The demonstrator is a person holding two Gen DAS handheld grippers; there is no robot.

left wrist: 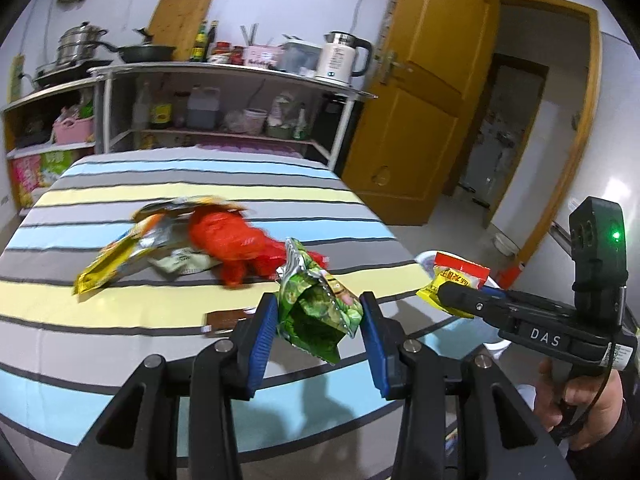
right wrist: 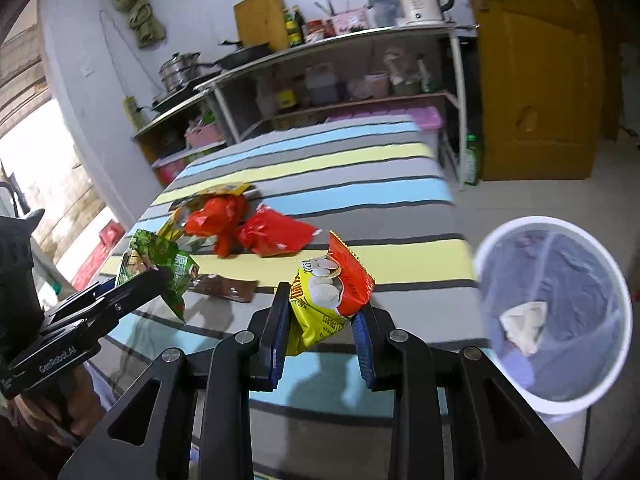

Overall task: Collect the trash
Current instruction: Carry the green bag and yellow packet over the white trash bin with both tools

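Left gripper (left wrist: 319, 316) pinching a crumpled green snack wrapper (left wrist: 316, 304) between its blue pads, carrying it clear above the striped bedsheet (left wrist: 200, 188). Right gripper (right wrist: 322, 326) pinching a yellow-and-red snack packet (right wrist: 334, 292) in the same way, pads pressing on its lower half, the packet standing up and tilting toward the right. Both pieces hanging off the cloth, neither touching it.

Still lying on the sheet beyond the grippers: a red plastic bag (right wrist: 276, 234), a second bunched red bag (right wrist: 216, 218) just beside it, a yellow foil wrapper (left wrist: 112, 264) partly under that, and a brown flat wrapper (right wrist: 224, 288) nearer the bed's edge. Waiting off the right edge of the bed, on the floor: a white bin (right wrist: 554, 312) lined with a bag, one scrap of paper already lying inside.

Judging by this: in the carrying step, two pickups done, drop not yet made. Next calling for swinging the right-hand packet out past the bed edge, centring over the bin's mouth before spreading the pads, then bringing the green wrapper over likewise. Worth minding: light foil drifting or clinging to a pad, so releasing low and well inside the rim.
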